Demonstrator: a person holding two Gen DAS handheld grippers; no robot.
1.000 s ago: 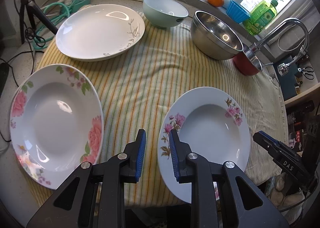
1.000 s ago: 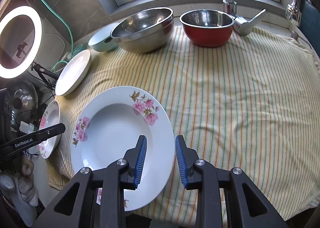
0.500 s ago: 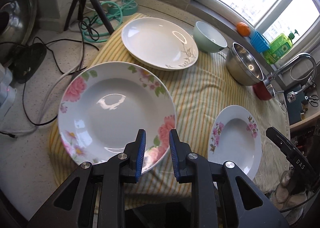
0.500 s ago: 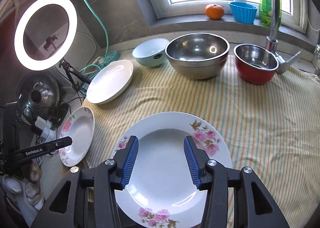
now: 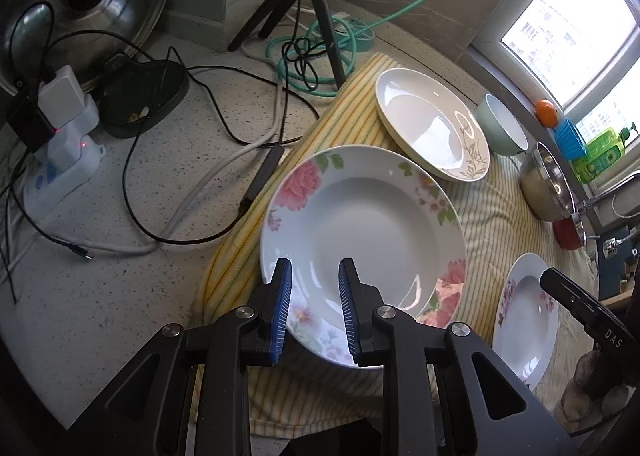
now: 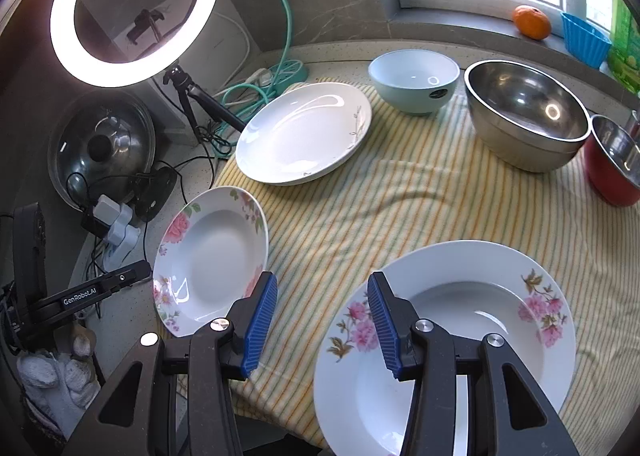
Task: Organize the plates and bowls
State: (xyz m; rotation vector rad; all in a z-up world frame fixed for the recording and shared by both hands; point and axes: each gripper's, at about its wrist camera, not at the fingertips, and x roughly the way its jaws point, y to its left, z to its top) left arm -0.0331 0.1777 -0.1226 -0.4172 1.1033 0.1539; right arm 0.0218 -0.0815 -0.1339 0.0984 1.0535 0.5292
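A rose-pattern deep plate (image 5: pixel 362 224) lies at the cloth's left edge, also in the right wrist view (image 6: pixel 210 256). My left gripper (image 5: pixel 314 306) is open and empty, its jaws over the plate's near rim. A second flowered deep plate (image 6: pixel 452 340) lies at the front right, also in the left wrist view (image 5: pixel 524 312). My right gripper (image 6: pixel 320 326) is open and empty, just left of that plate's rim. A plain white plate (image 6: pixel 302 132) lies at the back left. A pale green bowl (image 6: pixel 414 80), a steel bowl (image 6: pixel 524 112) and a red bowl (image 6: pixel 614 160) stand along the back.
A striped yellow cloth (image 6: pixel 400 208) covers the counter. A ring light (image 6: pixel 134 4) on a tripod, a pot lid (image 6: pixel 100 144), a power strip (image 5: pixel 60 160) and cables (image 5: pixel 224 128) crowd the left. An orange (image 6: pixel 532 22) and blue cup (image 6: pixel 584 38) sit on the sill.
My left gripper swung left onto the rose plate's near rim and its jaws spread a little. My right gripper shifted left off the flowered plate and opened wider.
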